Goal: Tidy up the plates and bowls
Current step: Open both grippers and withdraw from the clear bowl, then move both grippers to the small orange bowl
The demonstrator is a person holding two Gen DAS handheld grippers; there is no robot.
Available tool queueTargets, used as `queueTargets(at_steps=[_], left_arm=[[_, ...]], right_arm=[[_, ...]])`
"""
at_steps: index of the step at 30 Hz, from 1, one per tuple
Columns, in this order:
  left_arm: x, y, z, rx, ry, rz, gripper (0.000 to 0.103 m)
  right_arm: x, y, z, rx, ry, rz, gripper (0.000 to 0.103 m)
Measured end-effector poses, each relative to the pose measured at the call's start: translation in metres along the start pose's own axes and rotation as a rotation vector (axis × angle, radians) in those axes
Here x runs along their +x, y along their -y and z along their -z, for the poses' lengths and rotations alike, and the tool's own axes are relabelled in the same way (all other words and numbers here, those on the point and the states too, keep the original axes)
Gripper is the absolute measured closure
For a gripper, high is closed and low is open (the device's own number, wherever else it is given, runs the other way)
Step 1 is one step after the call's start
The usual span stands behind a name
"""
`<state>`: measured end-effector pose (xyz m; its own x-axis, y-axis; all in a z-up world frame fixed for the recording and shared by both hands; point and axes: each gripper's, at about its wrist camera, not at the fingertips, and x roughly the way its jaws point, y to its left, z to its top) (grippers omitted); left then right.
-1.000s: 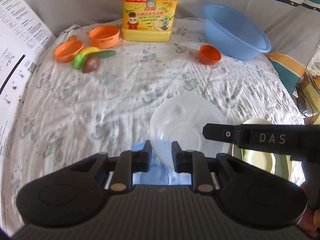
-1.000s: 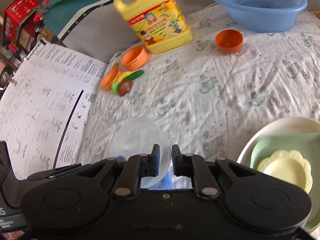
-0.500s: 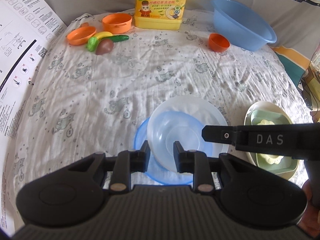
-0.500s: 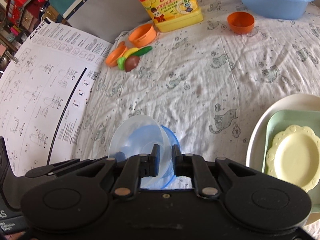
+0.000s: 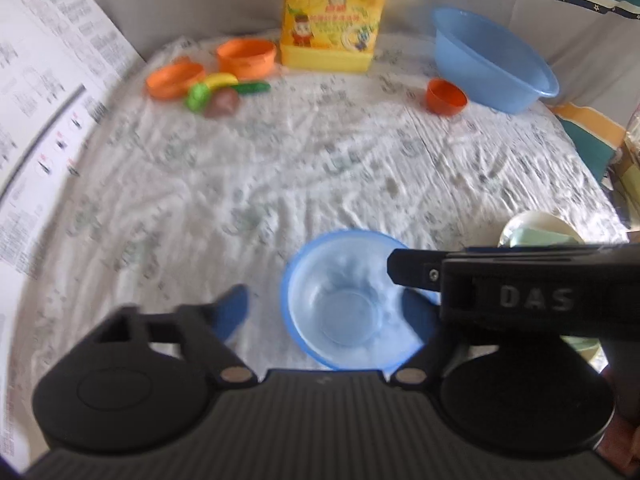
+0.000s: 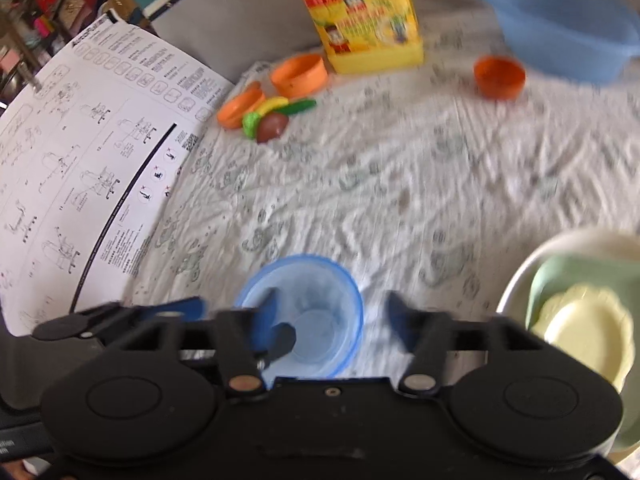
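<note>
Bowl [image 5: 340, 308] between parted fingers [image 5: 232, 312]

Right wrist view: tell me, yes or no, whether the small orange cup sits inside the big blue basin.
No. The small orange cup stands on the cloth in front of the big blue basin, outside its rim.

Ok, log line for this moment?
clear bowl nested in blue bowl | left gripper jaws opening, astride | right gripper jaws opening, astride | plate stack beside
</note>
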<state>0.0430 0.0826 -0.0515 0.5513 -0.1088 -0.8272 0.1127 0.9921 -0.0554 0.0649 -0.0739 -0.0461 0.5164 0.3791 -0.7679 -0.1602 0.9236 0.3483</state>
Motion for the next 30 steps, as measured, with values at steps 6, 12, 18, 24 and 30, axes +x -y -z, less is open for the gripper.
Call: queueTargets(at_steps=[6, 12, 18, 24, 30], left_arm=[[-0.001, -0.005, -0.003, -0.026, 0.011, -0.021, 0.000], [0.002, -0.004, -0.005, -0.028, 0.002, -0.033, 0.000], [0.006, 0.000, -0.010, -0.022, -0.014, -0.031, 0.000], [0.008, 0.019, -0.025, 0.009, -0.018, -0.030, 0.000], [0.013, 0.047, -0.054, 0.057, -0.012, -0.002, 0.000]], right_arm=[[-0.005, 0.000, -0.004, -0.027, 0.036, 0.027, 0.006], [-0.004, 0.008, -0.005, 0.001, 0.037, 0.032, 0.003], [-0.006, 0.018, -0.008, 0.039, 0.046, 0.024, 0.000], [-0.015, 0.045, -0.020, 0.117, 0.080, 0.016, 0.000], [-0.029, 0.089, -0.040, 0.206, 0.139, 0.033, 0.000]])
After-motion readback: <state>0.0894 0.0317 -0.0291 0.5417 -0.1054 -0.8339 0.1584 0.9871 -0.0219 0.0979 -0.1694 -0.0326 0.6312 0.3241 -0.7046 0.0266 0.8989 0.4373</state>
